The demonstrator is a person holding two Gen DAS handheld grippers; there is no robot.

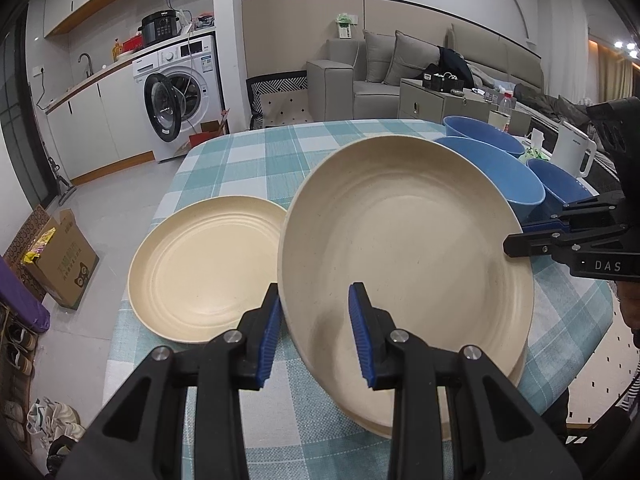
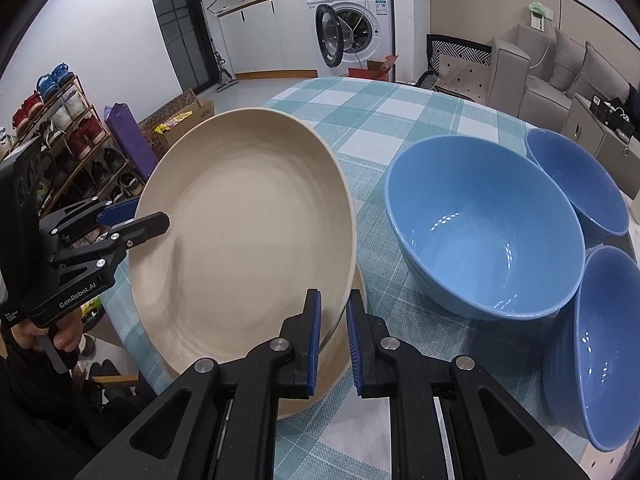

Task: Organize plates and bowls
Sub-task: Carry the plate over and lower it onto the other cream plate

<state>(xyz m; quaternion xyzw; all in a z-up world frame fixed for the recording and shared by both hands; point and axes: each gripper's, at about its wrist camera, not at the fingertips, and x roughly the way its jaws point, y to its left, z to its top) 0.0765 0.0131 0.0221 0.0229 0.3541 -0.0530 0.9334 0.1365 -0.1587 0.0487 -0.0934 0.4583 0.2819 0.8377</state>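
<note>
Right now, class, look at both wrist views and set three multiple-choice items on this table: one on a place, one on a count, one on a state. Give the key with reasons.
1. Where is the second cream plate that lies flat by itself?
A. on the left side of the table in the left wrist view
B. inside a blue bowl
C. on the sofa

2. How many blue bowls stand on the checked cloth?
A. one
B. three
C. five

3. How is the big cream plate held?
A. lying flat, untouched
B. tilted, a claw on each side of its rim
C. upside down on a bowl

Key: 1 A, the flat plate rests on the table. 2 B, three blue bowls show in the right wrist view. 3 B, the tilted plate is pinched by the left claw and the right claw.
</note>
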